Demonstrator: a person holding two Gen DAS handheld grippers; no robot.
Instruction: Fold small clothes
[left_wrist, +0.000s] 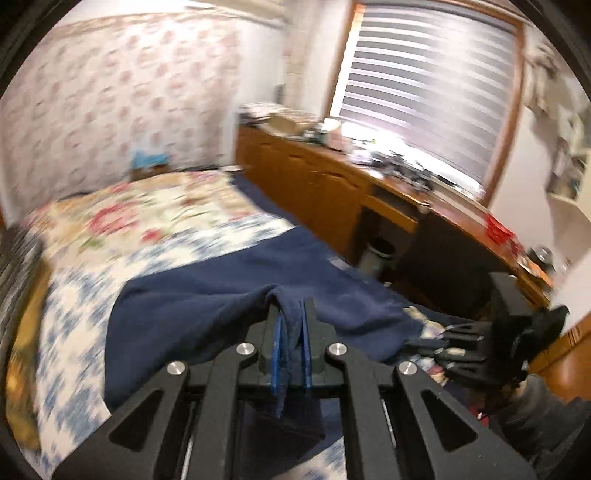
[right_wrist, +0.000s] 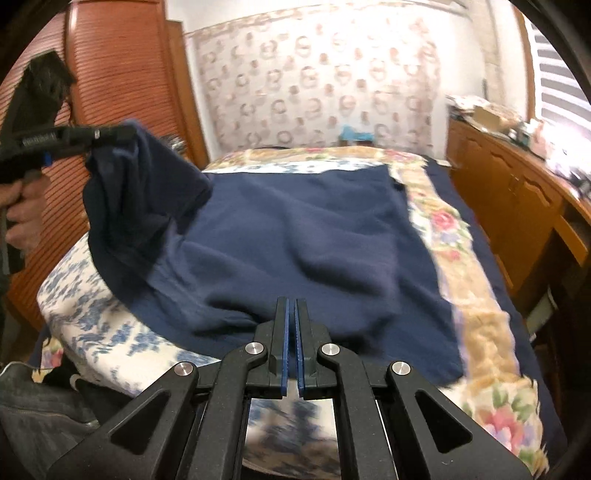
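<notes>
Two grippers work over one navy garment (right_wrist: 295, 236) that lies spread across most of a floral bed (right_wrist: 476, 317). In the left wrist view the left gripper (left_wrist: 291, 332) has its jaws pinching a bunched fold of the navy cloth, which runs between the blue pads (left_wrist: 276, 354) and hangs down behind them. From the right wrist view that same gripper (right_wrist: 110, 134) sits high at the left, held by a hand (right_wrist: 22, 210), with a corner of the garment lifted off the bed and draped down from it in front of a slatted wooden door (right_wrist: 122, 74). The right gripper (right_wrist: 291, 314) is at the garment's near edge, its jaws pressed together; whether any cloth is caught between its pads cannot be told. In the left wrist view the right gripper (left_wrist: 428, 345) appears low at the right, beside the bed. A wooden worktop (left_wrist: 399, 192) crowded with small items runs along the wall under a window blind (left_wrist: 424, 88). Floral wallpaper (right_wrist: 321, 85) covers the wall behind the bed. Both views are blurred.
</notes>
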